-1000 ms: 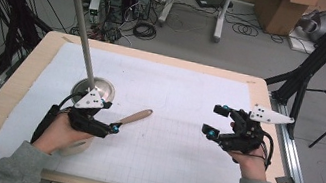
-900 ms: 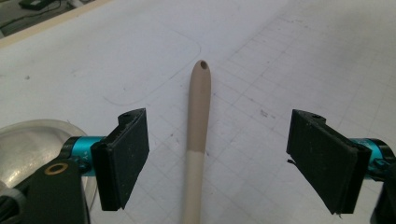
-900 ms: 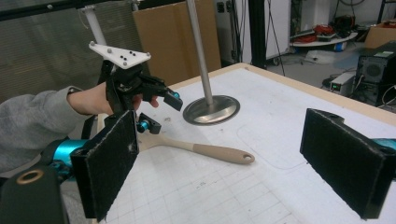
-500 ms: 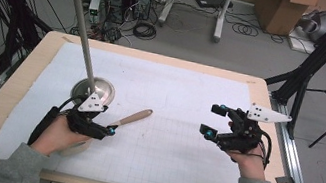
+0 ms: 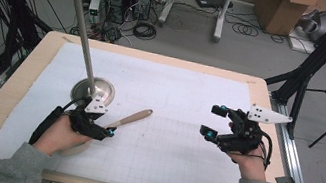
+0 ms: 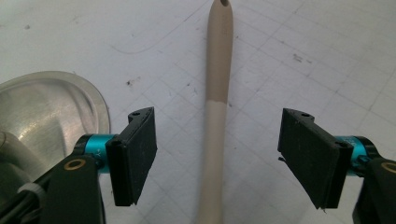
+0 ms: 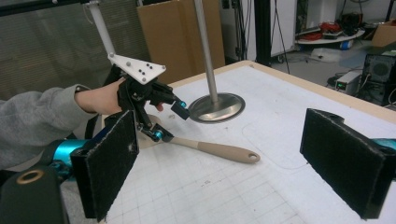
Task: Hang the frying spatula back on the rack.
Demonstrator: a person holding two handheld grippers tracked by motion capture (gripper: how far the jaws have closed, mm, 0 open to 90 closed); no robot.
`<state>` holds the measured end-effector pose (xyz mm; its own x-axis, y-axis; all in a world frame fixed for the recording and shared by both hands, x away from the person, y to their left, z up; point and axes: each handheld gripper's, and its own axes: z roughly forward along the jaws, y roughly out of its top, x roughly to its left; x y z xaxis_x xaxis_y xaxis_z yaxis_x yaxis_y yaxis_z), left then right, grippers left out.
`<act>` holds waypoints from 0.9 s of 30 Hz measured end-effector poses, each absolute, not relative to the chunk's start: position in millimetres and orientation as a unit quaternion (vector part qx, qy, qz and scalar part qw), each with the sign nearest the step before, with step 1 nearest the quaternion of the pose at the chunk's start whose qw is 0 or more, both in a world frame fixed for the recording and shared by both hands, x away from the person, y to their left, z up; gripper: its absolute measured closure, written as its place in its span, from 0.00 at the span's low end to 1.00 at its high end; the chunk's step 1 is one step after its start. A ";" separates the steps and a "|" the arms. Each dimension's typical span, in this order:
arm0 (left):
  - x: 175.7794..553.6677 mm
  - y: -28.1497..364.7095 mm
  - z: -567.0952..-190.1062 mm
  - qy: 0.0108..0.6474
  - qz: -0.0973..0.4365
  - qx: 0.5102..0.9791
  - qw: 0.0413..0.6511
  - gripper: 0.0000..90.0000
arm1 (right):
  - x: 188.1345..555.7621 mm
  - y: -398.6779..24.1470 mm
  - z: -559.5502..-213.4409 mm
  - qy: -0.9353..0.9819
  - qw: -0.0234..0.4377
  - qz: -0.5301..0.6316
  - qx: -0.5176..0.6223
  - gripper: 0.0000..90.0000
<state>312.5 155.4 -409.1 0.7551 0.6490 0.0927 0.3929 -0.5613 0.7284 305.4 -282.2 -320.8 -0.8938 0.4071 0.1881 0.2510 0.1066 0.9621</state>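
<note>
The wooden spoon [image 5: 131, 117] lies flat on the white table [image 5: 192, 86], near the left side, just right of the round metal stand [image 5: 94, 90]. The left gripper [image 6: 219, 156] sits over its handle; its jaws have been closing but do not touch it. The right gripper [image 5: 214, 122] waits far right, jaws wide.

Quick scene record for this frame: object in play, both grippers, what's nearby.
object: beige wooden handle, lying flat on the white gridded mat
left gripper: jaws straddle the handle, pads clear of it; jaws have just been closing
right gripper: open, nothing between the jaws, held off to the right, apart from the handle
nearby: metal stand base with upright pole, just left of the left gripper
table: wooden edge around the mat
</note>
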 end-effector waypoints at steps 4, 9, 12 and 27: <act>313.7 155.1 -411.3 0.306 0.175 0.867 0.352 0.35 | 304.7 -282.7 -320.7 0.741 0.060 0.630 0.223 0.12; 315.0 153.3 -411.9 0.311 0.164 0.871 0.345 0.40 | 304.2 -282.8 -320.4 0.742 0.060 0.630 0.222 0.12; 315.5 151.5 -413.4 0.315 0.162 0.873 0.334 0.43 | 303.8 -282.9 -320.2 0.741 0.060 0.631 0.222 0.12; 317.4 147.0 -417.7 0.313 0.166 0.888 0.294 0.53 | 303.4 -283.3 -320.1 0.740 0.061 0.633 0.219 0.12</act>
